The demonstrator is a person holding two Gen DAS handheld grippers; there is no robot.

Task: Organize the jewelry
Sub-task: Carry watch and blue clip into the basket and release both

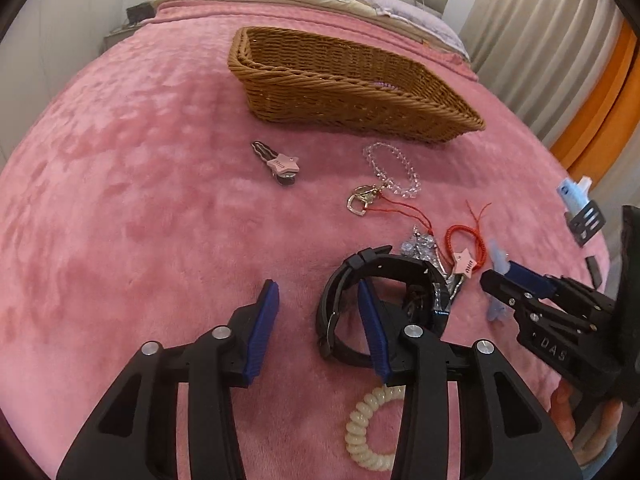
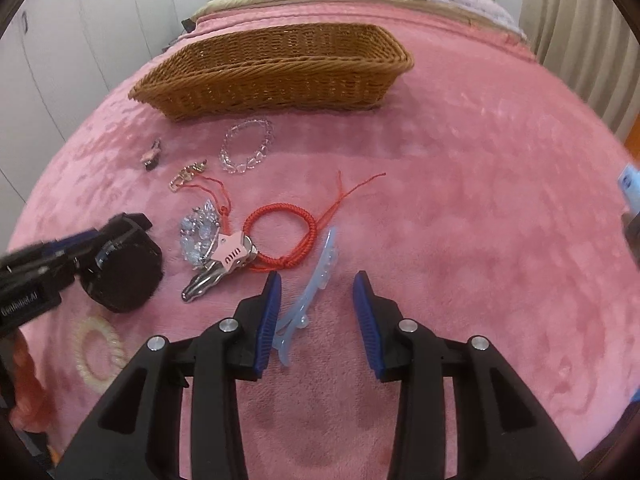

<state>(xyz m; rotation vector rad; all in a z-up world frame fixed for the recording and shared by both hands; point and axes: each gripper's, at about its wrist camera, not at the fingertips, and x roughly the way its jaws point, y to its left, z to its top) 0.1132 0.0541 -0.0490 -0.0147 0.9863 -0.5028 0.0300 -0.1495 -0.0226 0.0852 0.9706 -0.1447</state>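
Note:
Jewelry lies on a pink blanket before a wicker basket (image 1: pixel 340 84), also in the right wrist view (image 2: pixel 276 72). My left gripper (image 1: pixel 318 296) is open, its right finger inside the loop of a black watch (image 1: pixel 384 304); the watch also shows in the right view (image 2: pixel 124 268). My right gripper (image 2: pixel 316 284) is open around a pale blue hair clip (image 2: pixel 316 284) lying between its fingers, closer to the left one. Nearby lie a red cord bracelet (image 2: pixel 280 236), a pink star clip (image 2: pixel 230 254), a crystal bead bracelet (image 2: pixel 248 146), a gold charm (image 1: pixel 362 200) and another star clip (image 1: pixel 280 164).
A cream spiral hair tie (image 1: pixel 372 428) lies under my left gripper. A cluster of clear crystals (image 2: pixel 198 228) sits beside the red bracelet. Pillows lie at the bed's far end, curtains hang on the right and white wardrobes (image 2: pixel 60 40) stand on the left.

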